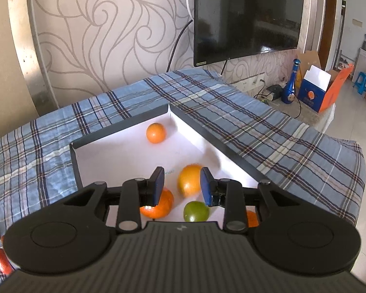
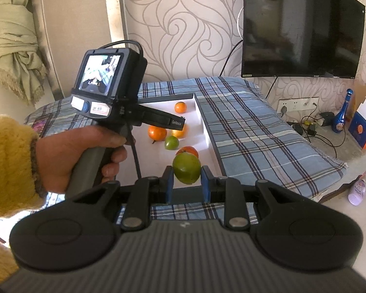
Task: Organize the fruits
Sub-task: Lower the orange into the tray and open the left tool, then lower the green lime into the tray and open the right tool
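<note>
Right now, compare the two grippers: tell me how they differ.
The right gripper has a green fruit between its fingers; the left gripper holds nothing, its jaws open. In the right wrist view, the left one reaches further in over the white tray, above the oranges, while the right one sits at the tray's near edge. Both have blue pads and point toward the tray.

Fuzzy yellow sleeve [image 2: 9,161], black blue-padded jaws.
</note>
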A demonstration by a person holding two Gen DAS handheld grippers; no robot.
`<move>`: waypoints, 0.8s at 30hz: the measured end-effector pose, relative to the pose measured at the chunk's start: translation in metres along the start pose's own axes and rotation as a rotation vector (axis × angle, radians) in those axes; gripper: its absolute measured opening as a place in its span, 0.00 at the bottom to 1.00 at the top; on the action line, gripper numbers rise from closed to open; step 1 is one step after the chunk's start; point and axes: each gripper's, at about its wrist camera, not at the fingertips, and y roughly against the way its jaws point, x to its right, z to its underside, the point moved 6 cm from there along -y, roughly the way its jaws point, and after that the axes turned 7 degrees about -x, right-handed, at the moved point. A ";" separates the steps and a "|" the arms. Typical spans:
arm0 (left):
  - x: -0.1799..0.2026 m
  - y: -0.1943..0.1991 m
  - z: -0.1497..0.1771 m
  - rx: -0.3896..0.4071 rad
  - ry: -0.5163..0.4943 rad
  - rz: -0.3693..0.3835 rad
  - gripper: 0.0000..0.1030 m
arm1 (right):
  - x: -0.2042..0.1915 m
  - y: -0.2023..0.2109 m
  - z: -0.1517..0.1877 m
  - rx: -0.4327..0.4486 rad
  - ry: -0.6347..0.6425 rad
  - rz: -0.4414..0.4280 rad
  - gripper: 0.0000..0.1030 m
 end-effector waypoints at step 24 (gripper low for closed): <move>-0.025 0.045 0.004 0.032 0.082 -0.054 0.37 | -0.008 -0.014 -0.012 0.012 0.052 -0.101 0.26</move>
